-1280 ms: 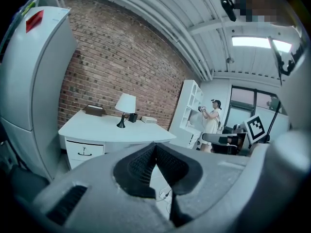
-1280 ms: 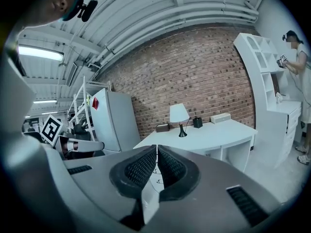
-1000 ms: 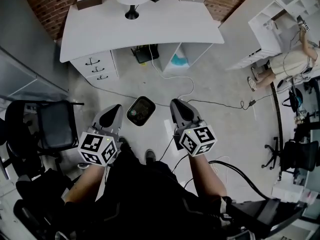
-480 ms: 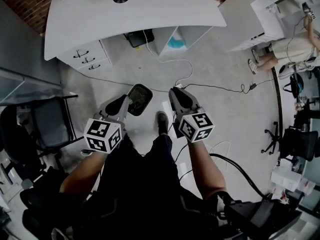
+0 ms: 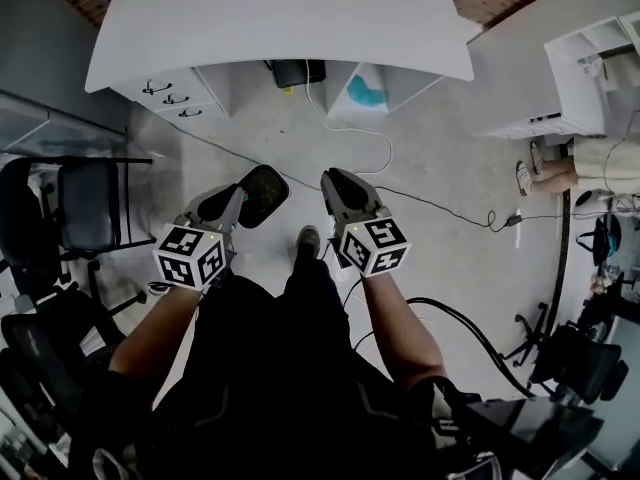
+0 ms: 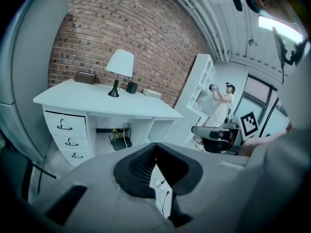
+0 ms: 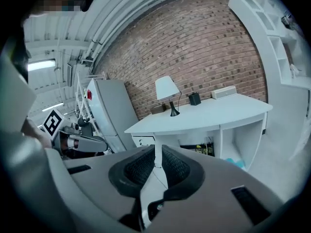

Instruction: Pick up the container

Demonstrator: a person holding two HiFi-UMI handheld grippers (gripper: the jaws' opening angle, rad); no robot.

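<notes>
Head view first: the container (image 5: 262, 194), dark and rounded, lies on the pale floor (image 5: 440, 158) just above the middle of the picture, at about 11 o'clock from the person's shoe (image 5: 307, 240). The left gripper (image 5: 230, 204) has its tip right at the container's 8 o'clock edge (touching it or only overlapping it in the picture, I can't tell). The right gripper (image 5: 338, 186) sits at the container's 3 o'clock, with a strip of bare floor between the two.

Left gripper view: the left gripper (image 6: 156, 171) has its jaws pressed together with nothing in them. Right gripper view: same story for the right gripper (image 7: 155, 171), jaws closed up and empty, pointing toward the white desk (image 7: 209, 113) and its lamp (image 7: 166, 89).

Further out in the head view, the white desk (image 5: 280, 23) stands at 12 o'clock from the container, its drawers (image 5: 172, 96) at 11 o'clock. A black chair (image 5: 85, 208) is at 9 o'clock. Far off at 3 o'clock, another person (image 5: 590, 163) stands by a white shelf (image 5: 590, 63).
</notes>
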